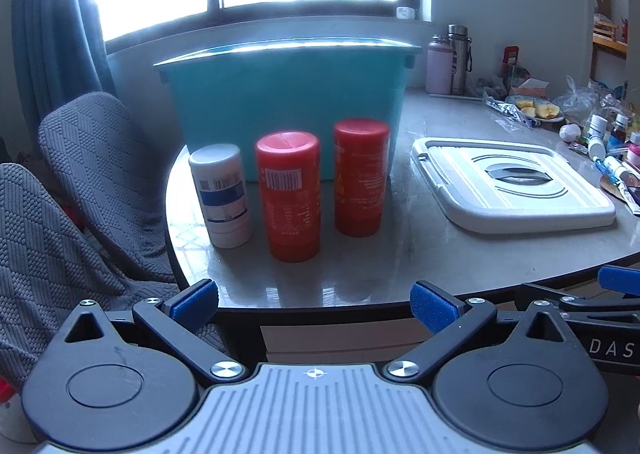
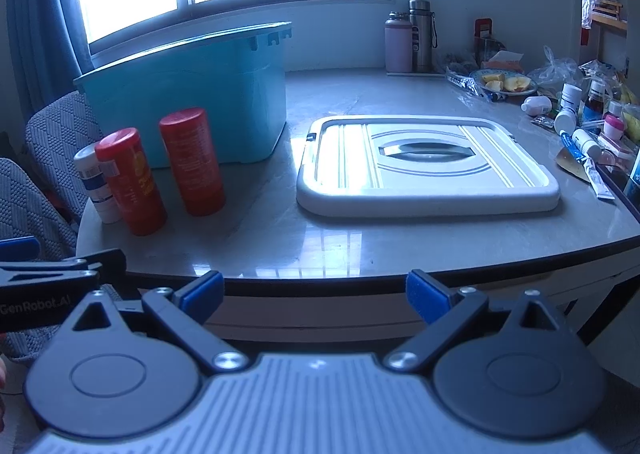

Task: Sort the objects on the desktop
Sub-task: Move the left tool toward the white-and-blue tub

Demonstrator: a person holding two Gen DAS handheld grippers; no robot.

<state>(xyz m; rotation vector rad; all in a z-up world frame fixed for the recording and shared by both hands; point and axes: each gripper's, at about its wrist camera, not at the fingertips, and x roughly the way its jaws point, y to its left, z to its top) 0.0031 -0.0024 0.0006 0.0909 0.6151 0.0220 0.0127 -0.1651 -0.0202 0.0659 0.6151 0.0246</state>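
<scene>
White bottle (image 2: 96, 186) half hidden behind red canister (image 2: 132, 182)

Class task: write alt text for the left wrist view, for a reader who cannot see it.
Three upright canisters, one white canister and two red canisters, stand in a row on a grey table before a teal bin. A white lid lies flat to their right; the open left gripper hovers at the near edge.

bin (image 1: 288, 102): teal;
lid (image 1: 512, 182): white, grey handle;
two canisters (image 1: 294, 198): red, barcode label;
small bottle (image 1: 222, 196): white, blue band;
chair covers (image 1: 100, 182): grey, diamond knit;
finger pads (image 1: 434, 312): blue
</scene>
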